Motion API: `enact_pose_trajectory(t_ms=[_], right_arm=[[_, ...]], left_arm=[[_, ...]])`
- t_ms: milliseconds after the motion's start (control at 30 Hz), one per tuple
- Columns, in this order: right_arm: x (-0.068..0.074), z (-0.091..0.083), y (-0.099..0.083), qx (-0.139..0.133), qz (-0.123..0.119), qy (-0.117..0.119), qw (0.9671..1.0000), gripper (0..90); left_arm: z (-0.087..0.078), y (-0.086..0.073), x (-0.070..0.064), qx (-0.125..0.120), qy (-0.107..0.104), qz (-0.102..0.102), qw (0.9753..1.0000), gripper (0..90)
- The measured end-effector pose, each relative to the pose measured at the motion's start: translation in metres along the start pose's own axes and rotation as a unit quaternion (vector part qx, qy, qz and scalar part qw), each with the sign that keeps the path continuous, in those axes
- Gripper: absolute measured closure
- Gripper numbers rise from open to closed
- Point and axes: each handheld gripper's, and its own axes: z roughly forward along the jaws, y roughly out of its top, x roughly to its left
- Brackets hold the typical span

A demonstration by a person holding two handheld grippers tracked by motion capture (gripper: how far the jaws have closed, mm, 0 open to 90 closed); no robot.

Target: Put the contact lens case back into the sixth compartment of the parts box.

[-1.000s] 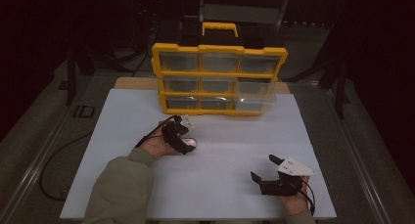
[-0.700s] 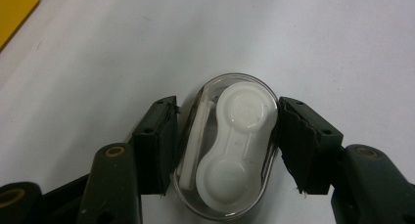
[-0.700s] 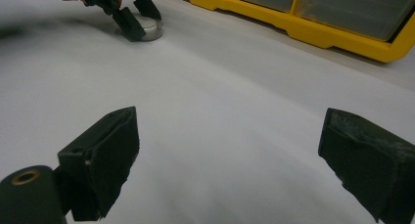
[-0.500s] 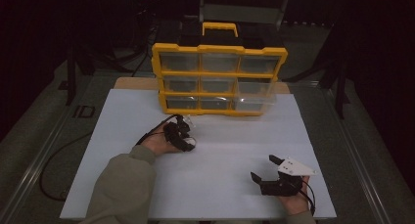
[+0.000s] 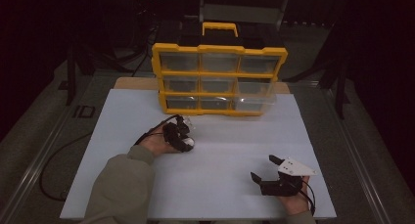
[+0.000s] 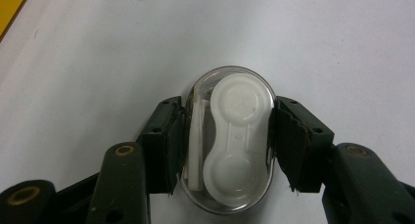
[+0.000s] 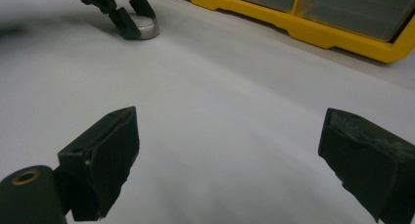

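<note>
The left gripper [image 6: 227, 150] was clenched on a small clear case [image 6: 230, 141] resting on the worktop [image 5: 235, 150], at six o'clock from the yellow drawer cabinet [image 5: 219, 79]. The right gripper [image 5: 272, 171] sat released, well apart. Stowing the case apparently remained undone.

In the left gripper view, the clear case [image 6: 227, 141] runs off the bottom edge, and both jaws of the left tongs [image 6: 227, 150] are cut there too. In the high view that case is too small to make out. The drawer cabinet [image 7: 313, 13] is cropped by the top edge of the right gripper view, and its drawer contents are too dim to tell.
</note>
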Motion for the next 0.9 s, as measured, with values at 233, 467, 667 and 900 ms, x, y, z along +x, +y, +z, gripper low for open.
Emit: enact_pose_trajectory(t_ms=[233,467,667,900], right_arm=[[0.000,0.000,0.000,-0.001,0.000,0.000,1.0000,8.0],[0.000,0.000,0.000,-0.003,0.000,0.000,1.0000,8.0],[0.000,0.000,0.000,-0.004,0.001,0.001,1.0000,8.0],[0.000,0.000,0.000,-0.003,0.001,0.001,1.0000,8.0]], left_arm=[[-0.002,0.001,-0.001,-0.005,0.003,0.000,1.0000,48.6],[-0.009,0.001,-0.001,-0.015,0.013,-0.002,0.9998,48.7],[-0.016,0.001,0.000,-0.028,0.017,-0.009,0.9994,48.8],[-0.023,0.001,0.002,-0.039,0.022,-0.017,0.9989,48.8]])
